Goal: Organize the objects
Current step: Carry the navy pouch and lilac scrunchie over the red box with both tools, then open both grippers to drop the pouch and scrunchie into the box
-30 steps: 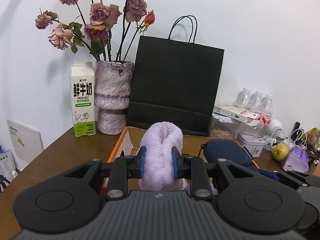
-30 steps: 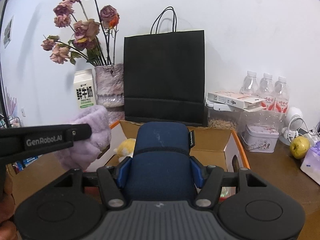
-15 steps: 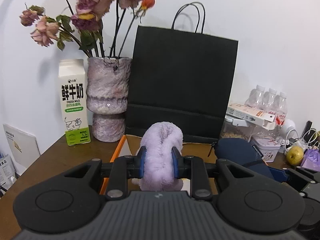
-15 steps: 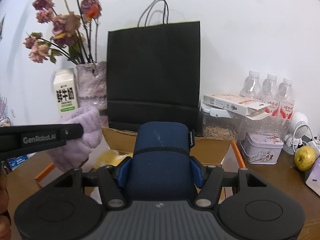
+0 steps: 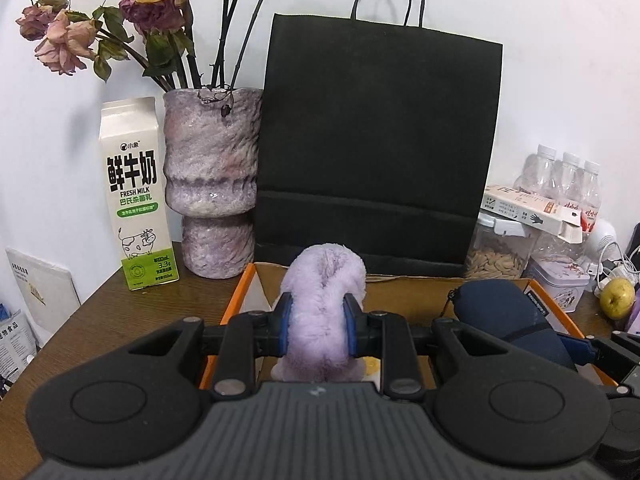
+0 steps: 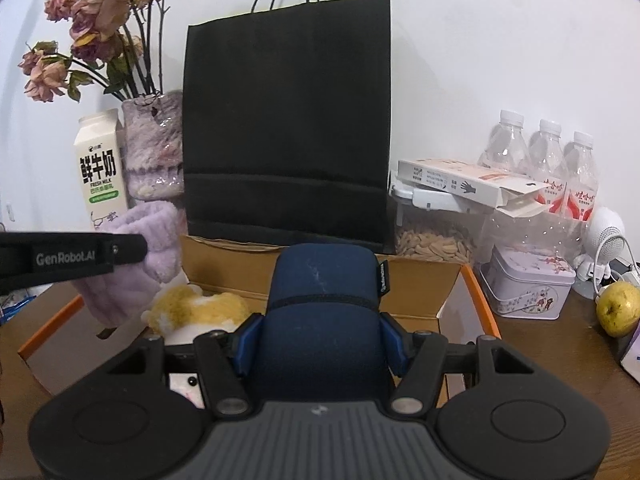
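My left gripper [image 5: 316, 322] is shut on a fluffy lilac cloth [image 5: 320, 300], held over the left part of an open cardboard box [image 5: 408, 292] with orange edges. The same lilac cloth [image 6: 136, 256] hangs at the left of the right wrist view, beside the left gripper's black finger [image 6: 72, 258]. My right gripper [image 6: 322, 342] is shut on a navy blue padded pouch [image 6: 324, 312], which rises above the cardboard box [image 6: 448, 292]; the pouch [image 5: 504, 320] also shows at the right of the left wrist view. Inside the box lies a yellow plush toy [image 6: 196, 310].
Behind the box stands a black paper bag [image 6: 288, 120]. To its left are a lilac vase of dried roses [image 5: 212, 184] and a milk carton [image 5: 134, 196]. At the right are a seed jar [image 6: 432, 236], a tin [image 6: 528, 286], water bottles [image 6: 548, 156], a green apple [image 6: 618, 308].
Both grippers have carried their objects forward toward the black bag and a little downward. The bag, vase and carton loom larger, and the box now lies close under both grippers.
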`<state>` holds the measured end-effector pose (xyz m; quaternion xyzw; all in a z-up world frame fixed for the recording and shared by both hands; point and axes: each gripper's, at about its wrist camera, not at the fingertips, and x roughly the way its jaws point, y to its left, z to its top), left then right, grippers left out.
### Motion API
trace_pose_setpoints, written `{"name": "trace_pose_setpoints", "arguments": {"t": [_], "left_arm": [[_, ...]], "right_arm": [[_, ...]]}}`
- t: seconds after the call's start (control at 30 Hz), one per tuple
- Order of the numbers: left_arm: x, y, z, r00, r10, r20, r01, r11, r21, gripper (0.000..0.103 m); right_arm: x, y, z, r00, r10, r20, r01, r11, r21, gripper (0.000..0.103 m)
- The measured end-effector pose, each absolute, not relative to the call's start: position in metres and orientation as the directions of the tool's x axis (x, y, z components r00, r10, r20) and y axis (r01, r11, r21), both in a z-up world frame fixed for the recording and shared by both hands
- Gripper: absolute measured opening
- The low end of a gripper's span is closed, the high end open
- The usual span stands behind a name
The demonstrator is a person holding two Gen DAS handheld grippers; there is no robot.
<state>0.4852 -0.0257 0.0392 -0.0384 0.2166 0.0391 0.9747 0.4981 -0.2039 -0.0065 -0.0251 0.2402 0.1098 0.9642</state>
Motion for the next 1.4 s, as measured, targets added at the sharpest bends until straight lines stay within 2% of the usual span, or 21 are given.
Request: {"name": "trace_pose_setpoints", "arguments": {"t": [0.23,0.3,0.33,0.37,0.4,0.43,0.47,0.53,1.07,1.4], "left_arm": [[0.485,-0.027,0.037,0.905,0.050,-0.421,-0.081,0.995,-0.057,0.029],[0.487,-0.028,0.036,0.900,0.049,-0.432,-0.080,0.995,-0.054,0.045],[0.487,-0.028,0.036,0.897,0.047,-0.439,-0.080,0.995,-0.057,0.047],[0.486,-0.028,0.036,0.897,0.045,-0.439,-0.079,0.995,-0.060,0.054],[0.486,-0.028,0.036,0.899,0.041,-0.435,-0.075,0.995,-0.062,0.075],[0.485,-0.028,0.036,0.902,0.046,-0.429,-0.079,0.995,-0.059,0.089],[0.483,-0.029,0.037,0.908,0.062,-0.415,-0.091,0.995,-0.050,0.103],[0.480,-0.031,0.038,0.919,0.090,-0.384,-0.109,0.994,-0.027,0.103],[0.471,-0.031,0.045,0.924,0.076,-0.376,-0.093,0.995,-0.027,0.103],[0.442,-0.029,0.056,0.936,0.067,-0.346,-0.089,0.995,-0.047,0.103]], "right_arm": [[0.500,-0.205,-0.007,0.859,0.197,-0.473,-0.218,0.976,0.010,0.060],[0.502,-0.205,-0.008,0.856,0.184,-0.484,-0.209,0.978,0.003,0.065],[0.502,-0.204,-0.008,0.855,0.177,-0.487,-0.206,0.978,-0.005,0.069],[0.502,-0.203,-0.008,0.855,0.170,-0.491,-0.202,0.979,-0.013,0.075],[0.501,-0.202,-0.008,0.857,0.165,-0.489,-0.200,0.980,-0.018,0.092],[0.500,-0.201,-0.008,0.860,0.163,-0.483,-0.201,0.979,-0.026,0.102],[0.499,-0.200,-0.007,0.863,0.160,-0.479,-0.203,0.979,-0.038,0.103],[0.498,-0.198,-0.008,0.859,0.163,-0.485,-0.211,0.976,-0.045,0.103],[0.490,-0.203,0.001,0.862,0.170,-0.478,-0.207,0.978,-0.026,0.103],[0.465,-0.215,0.022,0.882,0.178,-0.436,-0.217,0.975,-0.041,0.103]]}}
